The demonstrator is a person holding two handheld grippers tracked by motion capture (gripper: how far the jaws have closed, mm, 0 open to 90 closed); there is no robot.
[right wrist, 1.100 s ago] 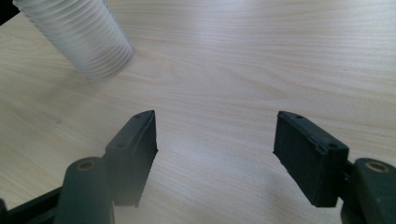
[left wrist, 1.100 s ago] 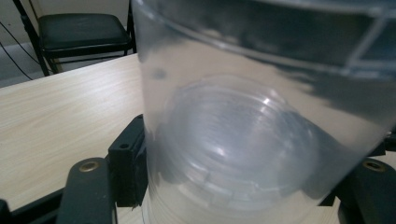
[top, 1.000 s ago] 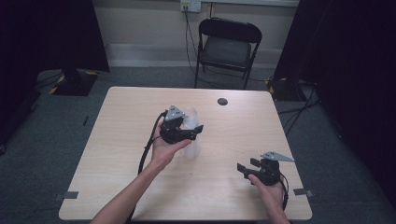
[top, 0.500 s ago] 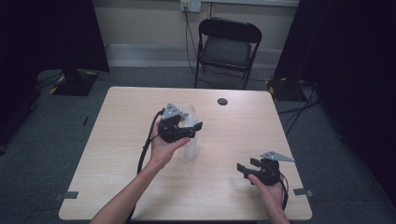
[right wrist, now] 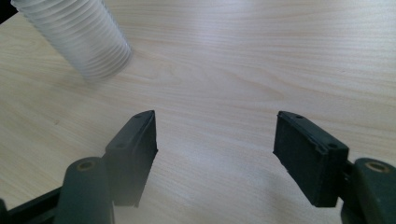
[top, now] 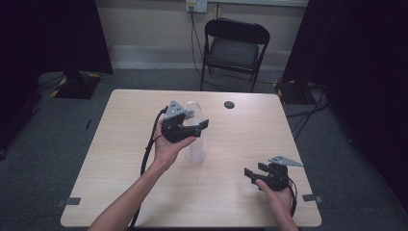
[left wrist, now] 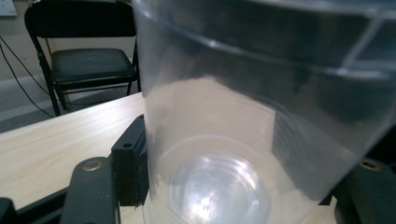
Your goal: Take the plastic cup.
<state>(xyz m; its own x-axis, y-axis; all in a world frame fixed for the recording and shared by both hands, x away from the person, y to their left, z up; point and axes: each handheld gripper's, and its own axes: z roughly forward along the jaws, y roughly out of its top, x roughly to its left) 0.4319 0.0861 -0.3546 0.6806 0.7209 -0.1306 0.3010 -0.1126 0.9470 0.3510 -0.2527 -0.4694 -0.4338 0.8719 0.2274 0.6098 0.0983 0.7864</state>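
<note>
Two grippers on show! The left gripper (top: 198, 129) has a clear plastic cup (left wrist: 243, 140) right between its jaws, which have just been closing and now press against its sides, clamped on it. That cup stands on the counter (top: 120, 144), tall and see-through. The right gripper (right wrist: 215, 154) sits well apart from it, jaws spread wide with bare counter between them.

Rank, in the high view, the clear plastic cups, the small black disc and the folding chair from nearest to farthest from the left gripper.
1. Clear plastic cups: between the left gripper's fingers.
2. Small black disc: on the table, toward its far edge.
3. Folding chair: on the floor beyond the table.
</note>
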